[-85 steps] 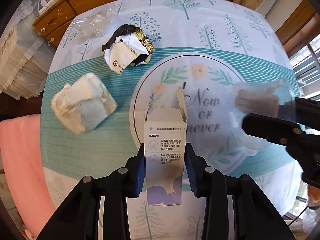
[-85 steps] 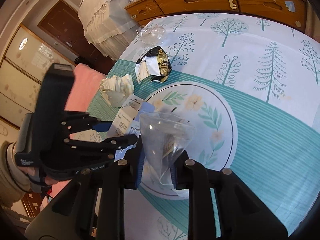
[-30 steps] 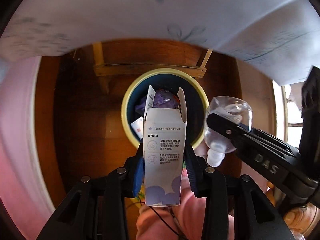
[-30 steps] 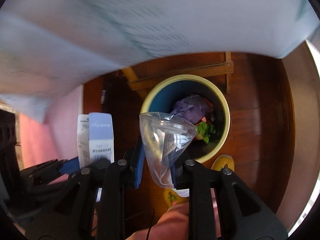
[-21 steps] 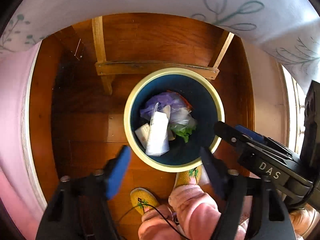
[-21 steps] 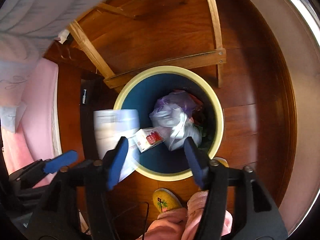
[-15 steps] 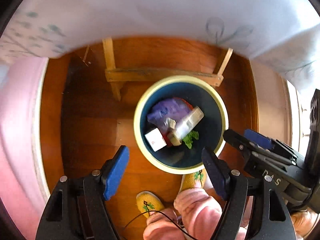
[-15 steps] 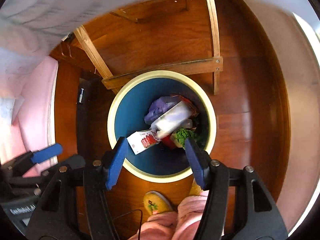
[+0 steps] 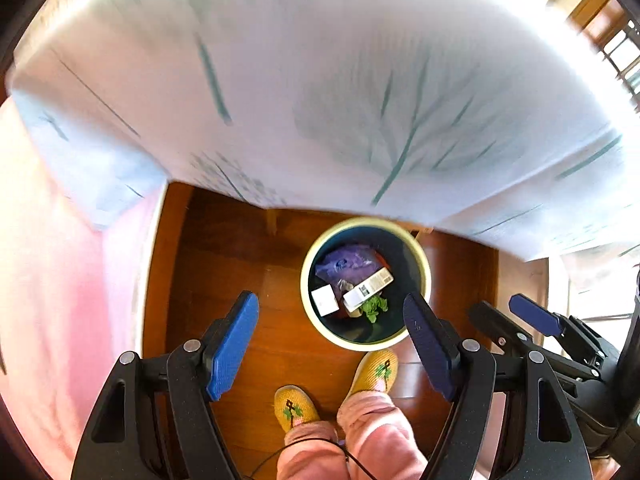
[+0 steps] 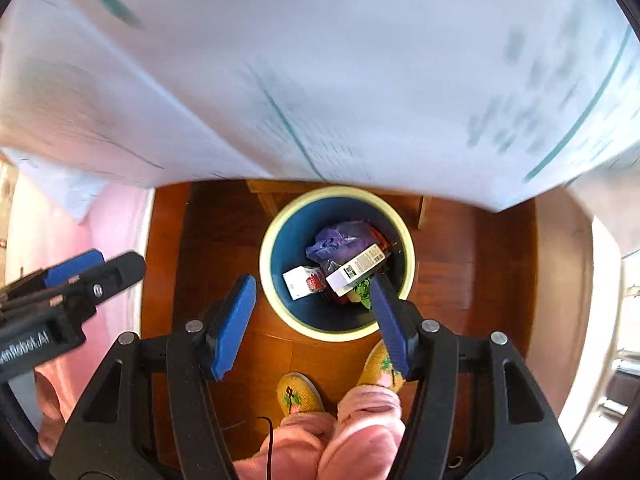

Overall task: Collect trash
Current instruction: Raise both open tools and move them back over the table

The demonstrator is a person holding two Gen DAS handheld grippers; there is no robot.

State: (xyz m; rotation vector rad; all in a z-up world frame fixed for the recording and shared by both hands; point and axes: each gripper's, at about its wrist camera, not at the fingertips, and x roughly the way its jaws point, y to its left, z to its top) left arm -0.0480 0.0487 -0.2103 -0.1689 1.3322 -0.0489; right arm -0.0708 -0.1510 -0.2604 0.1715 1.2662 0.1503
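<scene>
Left wrist view: the left gripper points steeply down at the wooden floor, its blue-padded jaws spread wide with nothing between them. Below and ahead stands the round bin with a pale yellow rim and dark blue inside, half under the blurred hanging edge of the white tree-print tablecloth. The long white carton with printed text lies slantwise in the bin on a crumpled purple bag, beside a small white box and green leafy scraps. The right gripper shows at the right edge.

Right wrist view: the right gripper has its jaws well apart and empty above the bin's near rim. The person's yellow embroidered slippers stand just before the bin.
</scene>
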